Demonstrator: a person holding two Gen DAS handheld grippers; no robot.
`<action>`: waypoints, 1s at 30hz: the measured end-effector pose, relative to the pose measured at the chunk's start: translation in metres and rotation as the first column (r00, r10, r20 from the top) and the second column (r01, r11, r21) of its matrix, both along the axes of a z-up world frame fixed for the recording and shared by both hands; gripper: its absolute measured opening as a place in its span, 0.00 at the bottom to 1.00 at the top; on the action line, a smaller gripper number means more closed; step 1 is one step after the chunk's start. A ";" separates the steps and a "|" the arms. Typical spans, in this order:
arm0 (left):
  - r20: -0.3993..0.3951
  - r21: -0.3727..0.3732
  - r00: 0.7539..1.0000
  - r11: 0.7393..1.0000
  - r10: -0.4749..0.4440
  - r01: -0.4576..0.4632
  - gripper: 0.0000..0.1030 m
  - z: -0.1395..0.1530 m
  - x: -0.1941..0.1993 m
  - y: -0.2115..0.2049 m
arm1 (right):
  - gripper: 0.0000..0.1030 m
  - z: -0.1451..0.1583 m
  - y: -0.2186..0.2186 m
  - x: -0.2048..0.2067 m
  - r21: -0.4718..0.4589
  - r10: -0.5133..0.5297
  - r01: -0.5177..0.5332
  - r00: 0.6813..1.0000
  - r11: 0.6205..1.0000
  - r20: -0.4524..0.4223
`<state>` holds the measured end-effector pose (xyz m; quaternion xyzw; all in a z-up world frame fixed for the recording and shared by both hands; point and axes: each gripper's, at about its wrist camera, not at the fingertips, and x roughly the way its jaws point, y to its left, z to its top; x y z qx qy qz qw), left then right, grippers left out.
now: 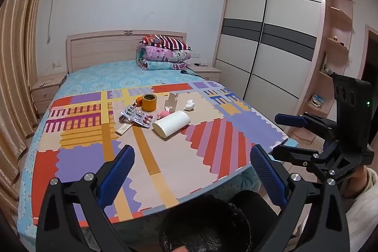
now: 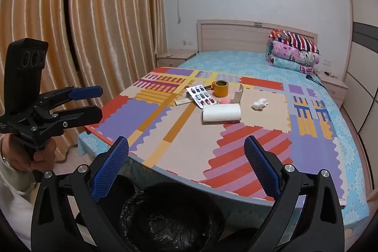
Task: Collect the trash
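Left claw (image 1: 190,165) spread, empty. Right claw (image 2: 186,157) spread, empty. Both above bin (image 2: 170,216) with black liner at bed foot. Crumpled tissue (image 2: 259,103), paper roll (image 2: 221,112), pill pack (image 2: 200,96), tape roll (image 2: 221,88) lie on play mat (image 2: 189,141) on bed (image 2: 236,61).

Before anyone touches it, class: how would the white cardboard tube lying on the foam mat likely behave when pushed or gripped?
The cardboard tube lies on its side on the foam mat, so a sideways nudge would probably roll it. It looks hollow, thus likely light. Its thin wall might crush if the fingers squeeze hard.
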<state>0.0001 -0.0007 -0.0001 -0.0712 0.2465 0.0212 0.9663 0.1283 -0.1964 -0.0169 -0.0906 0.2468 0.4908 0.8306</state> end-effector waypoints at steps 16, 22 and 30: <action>-0.013 -0.013 1.000 1.000 0.008 -0.008 0.92 -0.007 0.001 0.002 | 0.96 -0.001 0.001 0.001 0.002 0.002 -0.002 1.000 1.000 -0.005; -0.016 -0.013 1.000 1.000 0.011 -0.011 0.92 -0.007 0.002 0.005 | 0.96 -0.001 -0.001 -0.001 0.003 0.001 -0.001 1.000 1.000 -0.005; -0.012 -0.012 1.000 1.000 0.011 -0.011 0.92 -0.009 0.001 0.004 | 0.96 0.001 -0.002 0.001 0.005 0.000 0.000 1.000 1.000 -0.006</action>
